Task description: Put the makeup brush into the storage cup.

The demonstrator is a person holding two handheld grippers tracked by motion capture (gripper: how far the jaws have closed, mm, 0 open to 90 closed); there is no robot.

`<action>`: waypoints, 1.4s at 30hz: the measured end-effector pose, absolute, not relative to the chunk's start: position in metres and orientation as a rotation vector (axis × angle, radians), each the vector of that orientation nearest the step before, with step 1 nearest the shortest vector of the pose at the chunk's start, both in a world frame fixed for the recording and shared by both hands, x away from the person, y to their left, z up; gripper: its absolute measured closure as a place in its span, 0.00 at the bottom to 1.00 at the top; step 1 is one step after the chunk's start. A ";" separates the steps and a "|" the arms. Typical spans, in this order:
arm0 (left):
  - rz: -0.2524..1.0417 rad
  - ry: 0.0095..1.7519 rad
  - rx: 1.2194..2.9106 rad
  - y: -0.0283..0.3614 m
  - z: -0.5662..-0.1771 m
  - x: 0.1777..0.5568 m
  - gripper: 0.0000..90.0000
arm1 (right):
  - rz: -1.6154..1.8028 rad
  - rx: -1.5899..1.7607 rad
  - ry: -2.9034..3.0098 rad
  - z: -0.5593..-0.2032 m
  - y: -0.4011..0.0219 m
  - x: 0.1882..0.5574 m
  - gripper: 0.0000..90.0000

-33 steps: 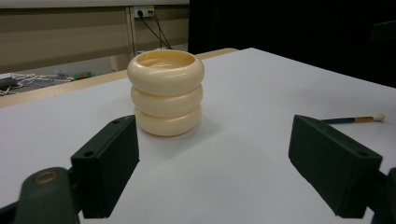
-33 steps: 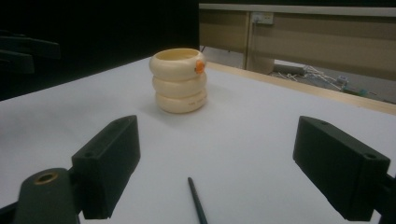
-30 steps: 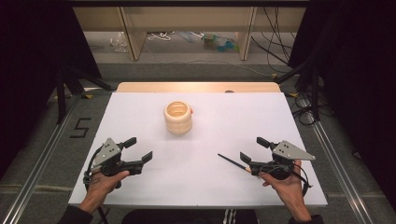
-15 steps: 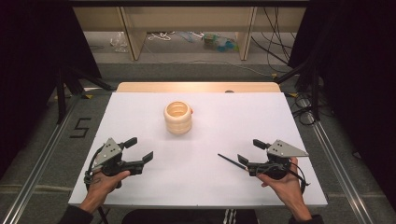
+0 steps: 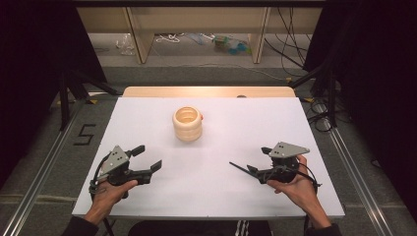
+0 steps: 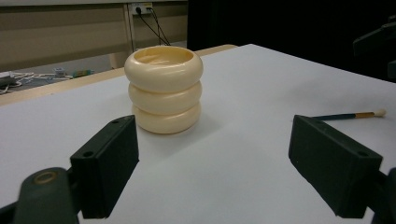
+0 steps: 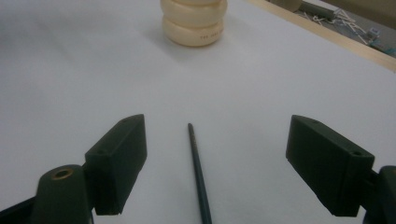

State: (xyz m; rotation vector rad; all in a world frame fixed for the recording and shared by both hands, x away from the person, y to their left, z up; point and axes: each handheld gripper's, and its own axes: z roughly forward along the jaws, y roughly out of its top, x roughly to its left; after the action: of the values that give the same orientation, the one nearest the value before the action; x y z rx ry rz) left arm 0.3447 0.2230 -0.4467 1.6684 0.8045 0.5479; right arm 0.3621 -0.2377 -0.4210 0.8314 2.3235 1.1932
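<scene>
A thin dark brush (image 5: 239, 168) lies on the white table (image 5: 216, 196) at the right, pointed end toward the middle. My right gripper (image 5: 258, 161) is over its near end. In the right gripper view the brush handle (image 7: 198, 172) runs between the wide-apart jaws of my right gripper (image 7: 217, 154). They have just been closing a little and do not touch it. A cream ribbed cup (image 5: 187, 123) stands upright at the table's middle back. My left gripper (image 5: 148, 157) rests open at the front left, empty, facing the cup (image 6: 163, 88) and the brush (image 6: 348, 115).
A wooden strip (image 5: 206, 91) edges the table's far side. Beyond it stand shelf legs (image 5: 140, 39) with cables and clutter on the floor. Metal rails (image 5: 354, 177) run along both sides, and dark curtains close off left and right.
My right gripper has edged left along the brush, and its jaws have narrowed slightly. The left gripper, cup and brush have stayed put.
</scene>
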 end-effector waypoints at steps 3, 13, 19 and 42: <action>0.548 0.813 1.671 0.223 -0.446 0.344 0.18 | 1.133 0.849 2.367 -0.419 -0.235 0.367 0.25; 0.542 0.816 1.668 0.222 -0.447 0.344 0.18 | 0.955 0.844 2.507 -0.417 -0.229 0.381 0.28; 0.542 0.813 1.671 0.222 -0.447 0.344 0.18 | 0.887 0.829 2.552 -0.418 -0.222 0.388 0.28; 0.541 0.800 1.682 0.221 -0.447 0.345 0.18 | 0.590 0.809 2.765 -0.435 -0.207 0.407 0.32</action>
State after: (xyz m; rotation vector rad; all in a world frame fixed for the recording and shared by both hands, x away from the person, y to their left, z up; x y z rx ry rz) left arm 0.3445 0.2207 -0.4469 1.6824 0.7999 0.5413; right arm 0.4072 -0.2073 -0.4346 0.8090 2.7647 0.5904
